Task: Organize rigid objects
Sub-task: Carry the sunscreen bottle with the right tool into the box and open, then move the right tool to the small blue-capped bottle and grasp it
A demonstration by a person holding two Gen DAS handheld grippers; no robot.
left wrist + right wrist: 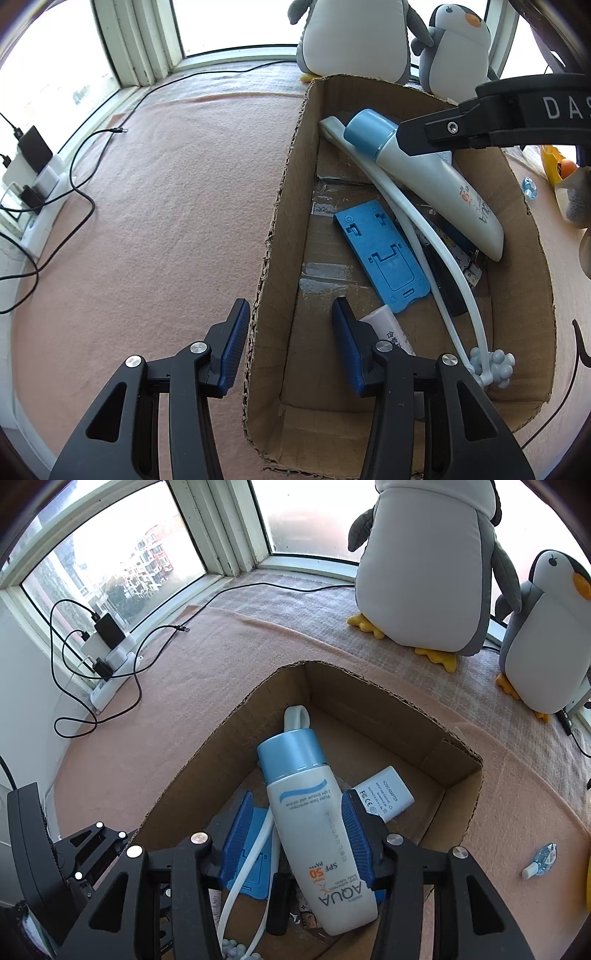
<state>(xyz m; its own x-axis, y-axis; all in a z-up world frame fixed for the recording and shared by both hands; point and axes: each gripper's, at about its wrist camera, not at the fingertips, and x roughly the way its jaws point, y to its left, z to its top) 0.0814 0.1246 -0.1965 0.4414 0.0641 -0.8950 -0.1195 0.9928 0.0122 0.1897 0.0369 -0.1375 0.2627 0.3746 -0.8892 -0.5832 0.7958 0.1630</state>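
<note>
An open cardboard box (pixel 280 206) (pixel 436 716) stands on the pink blanket. Inside lie a white sunscreen bottle with a blue cap (pixel 424 170) (pixel 310 812), a blue phone stand (pixel 384 254) (pixel 255 871), a pale long-handled massager (pixel 436 251) (pixel 295 716), a small white tube (pixel 388 328) and a white adapter (pixel 388 794). My left gripper (pixel 288 343) is open, its fingers on either side of the box's left wall. My right gripper (pixel 299 834) is open inside the box, its pads on either side of the bottle; the right pad is close to it, the left stands apart.
Two plush penguins (pixel 428 565) (pixel 546 627) stand behind the box by the window. A power strip with chargers and black cables (pixel 33 177) (pixel 107 646) lies at the left. A clear blue hook (pixel 543 856) (pixel 530 186) lies right of the box. Yellow and orange items (pixel 557 166) sit far right.
</note>
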